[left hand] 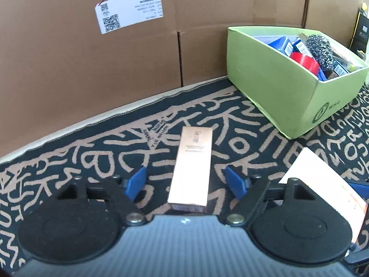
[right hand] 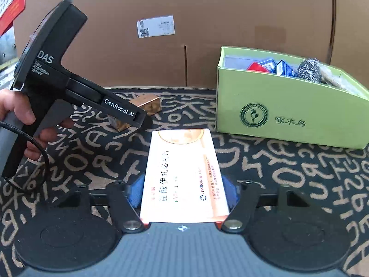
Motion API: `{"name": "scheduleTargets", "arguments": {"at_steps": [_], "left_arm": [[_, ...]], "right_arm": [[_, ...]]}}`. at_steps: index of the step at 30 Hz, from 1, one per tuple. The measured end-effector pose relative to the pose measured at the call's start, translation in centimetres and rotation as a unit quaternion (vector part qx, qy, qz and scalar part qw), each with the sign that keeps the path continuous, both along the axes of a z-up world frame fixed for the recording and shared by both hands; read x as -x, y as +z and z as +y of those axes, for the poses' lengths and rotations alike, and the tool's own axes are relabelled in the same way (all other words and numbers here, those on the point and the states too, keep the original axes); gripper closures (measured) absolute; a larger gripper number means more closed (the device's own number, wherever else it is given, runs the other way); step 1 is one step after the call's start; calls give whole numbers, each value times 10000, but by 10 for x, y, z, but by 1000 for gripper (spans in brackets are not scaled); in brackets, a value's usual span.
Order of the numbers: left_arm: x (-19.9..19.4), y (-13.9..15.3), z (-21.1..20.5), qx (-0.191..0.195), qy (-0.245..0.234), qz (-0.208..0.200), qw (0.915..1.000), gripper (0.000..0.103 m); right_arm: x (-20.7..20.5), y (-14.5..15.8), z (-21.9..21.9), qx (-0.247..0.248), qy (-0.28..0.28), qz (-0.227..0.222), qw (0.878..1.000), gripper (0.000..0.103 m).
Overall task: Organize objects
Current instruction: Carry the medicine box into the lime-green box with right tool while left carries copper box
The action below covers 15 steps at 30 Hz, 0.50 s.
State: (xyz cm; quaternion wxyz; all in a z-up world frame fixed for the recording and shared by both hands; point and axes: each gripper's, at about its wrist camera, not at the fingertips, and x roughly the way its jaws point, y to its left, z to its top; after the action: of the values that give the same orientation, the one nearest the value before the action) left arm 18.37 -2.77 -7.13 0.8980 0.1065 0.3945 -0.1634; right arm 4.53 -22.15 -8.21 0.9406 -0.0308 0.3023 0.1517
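Both views are bright and evenly lit, with only soft shadows. The white-orange medicine box (right hand: 184, 175) is overexposed and glows at its edges. Fisheye distortion bends the cardboard wall (left hand: 69, 69) and the patterned mat (left hand: 253, 138), and the corners go dark. Fine print is slightly blurred.

Backdrop's just a big brown cardboard wall (left hand: 69, 69) with a white shipping label (left hand: 129, 10) stuck on it, and a black mat with tan squiggles (left hand: 96, 159) covering the tabletop.
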Motion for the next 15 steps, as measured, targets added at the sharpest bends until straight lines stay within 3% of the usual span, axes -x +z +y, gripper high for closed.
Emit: {"name": "scheduleTargets", "arguments": {"at_steps": [1,2,4,10,15], "left_arm": [[0,1,1,88,-15,56,9999,40],[1,3,1,182,-61,123,9997,60],[7,10,-4,82,-88,121,9999,73],[33,29,-24,230,-275,-8,9994,74],[52,74,-46,647,-575,-387,9955,74]], "right_arm": [[2,0,-1,-36,29,-3,10000,33],[3,0,-1,-67,50,6,10000,33],[7,1,-4,-138,33,1,9999,33],[27,15,-22,-528,-78,-178,9984,33],[37,46,-52,-668,-354,-680,9948,33]]}}
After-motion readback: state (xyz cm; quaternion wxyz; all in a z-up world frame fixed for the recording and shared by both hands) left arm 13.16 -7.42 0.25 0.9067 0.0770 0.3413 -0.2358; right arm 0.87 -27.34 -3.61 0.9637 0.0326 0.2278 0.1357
